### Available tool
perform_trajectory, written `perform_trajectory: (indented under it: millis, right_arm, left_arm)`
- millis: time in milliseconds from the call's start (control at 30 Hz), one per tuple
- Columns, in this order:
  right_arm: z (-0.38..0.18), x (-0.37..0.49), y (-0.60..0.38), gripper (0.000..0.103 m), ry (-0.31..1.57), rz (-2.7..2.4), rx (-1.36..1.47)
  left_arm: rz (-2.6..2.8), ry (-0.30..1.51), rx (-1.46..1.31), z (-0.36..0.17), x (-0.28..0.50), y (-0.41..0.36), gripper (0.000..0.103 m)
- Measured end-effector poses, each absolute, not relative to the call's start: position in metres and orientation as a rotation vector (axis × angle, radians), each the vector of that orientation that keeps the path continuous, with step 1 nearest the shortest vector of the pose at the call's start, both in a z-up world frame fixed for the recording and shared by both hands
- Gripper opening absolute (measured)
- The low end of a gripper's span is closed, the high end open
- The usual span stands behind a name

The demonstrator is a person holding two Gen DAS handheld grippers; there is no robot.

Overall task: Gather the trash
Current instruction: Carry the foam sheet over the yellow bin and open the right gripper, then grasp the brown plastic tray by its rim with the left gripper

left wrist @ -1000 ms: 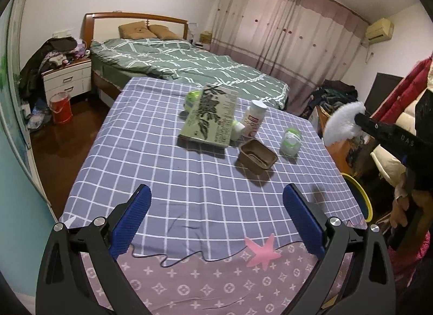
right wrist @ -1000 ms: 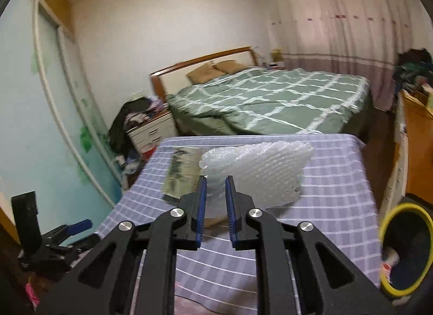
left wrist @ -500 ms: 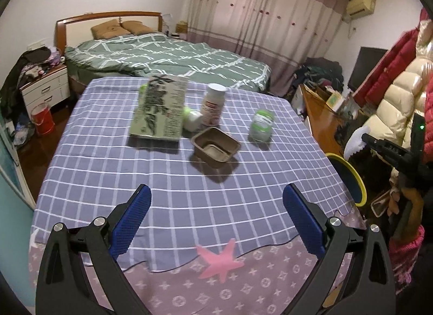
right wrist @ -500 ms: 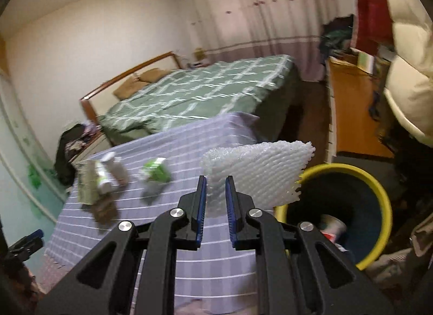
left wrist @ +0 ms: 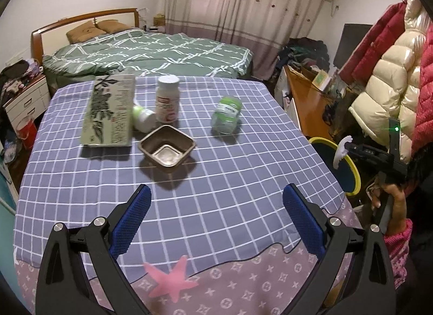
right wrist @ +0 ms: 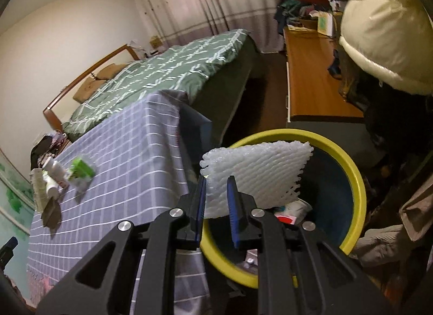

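My right gripper (right wrist: 216,193) holds a white foam net sheet (right wrist: 257,169) directly over the yellow-rimmed bin (right wrist: 354,179), its jaws a little apart around the sheet. The bin holds some trash. In the left wrist view the foam sheet (left wrist: 341,150) and bin (left wrist: 351,177) show at the right of the table. My left gripper (left wrist: 216,215) is open and empty above the table's near edge. On the checked tablecloth (left wrist: 216,179) lie a brown tray (left wrist: 167,148), a white bottle (left wrist: 167,102), a small white bottle (left wrist: 143,118), a green-capped jar (left wrist: 227,114) and a green booklet (left wrist: 111,109).
A bed (left wrist: 151,49) stands beyond the table. A wooden desk (right wrist: 311,85) with clutter and hanging puffer jackets (left wrist: 392,76) are on the right. A nightstand (left wrist: 21,98) and a red bucket (left wrist: 25,129) stand at the left.
My right gripper has swung right and down from over the table to above the bin, its jaws now slightly wider around the foam. The left gripper moved a little right.
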State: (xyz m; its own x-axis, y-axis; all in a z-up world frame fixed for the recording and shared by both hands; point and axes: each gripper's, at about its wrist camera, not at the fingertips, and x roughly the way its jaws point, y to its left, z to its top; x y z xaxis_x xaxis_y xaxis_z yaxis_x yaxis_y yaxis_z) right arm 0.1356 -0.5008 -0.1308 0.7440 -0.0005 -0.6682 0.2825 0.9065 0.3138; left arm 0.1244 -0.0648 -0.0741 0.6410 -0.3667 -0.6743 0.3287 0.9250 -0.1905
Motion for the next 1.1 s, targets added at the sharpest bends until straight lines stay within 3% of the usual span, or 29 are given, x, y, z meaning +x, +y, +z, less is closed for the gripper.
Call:
perform_trajectory:
  millis: [167,333,1100]
  right_arm:
    - [-0.139,0.136,-0.509,0.018,0.732,-0.189,0.415]
    - [-0.141,0.136,-0.512,0.031,0.736,-0.203,0.412]
    - [-0.143,0.151,-0.493,0.039,0.769,-0.188,0.375]
  left_arm:
    - [-0.419,0.794,-0.035,-0.077,0.129,-0.079,0.096]
    - [-0.429,0.802,-0.030,-0.079,0.132,-0.083,0.096]
    - [-0.397,0.885,0.019,-0.113,0.196,-0.057,0.096]
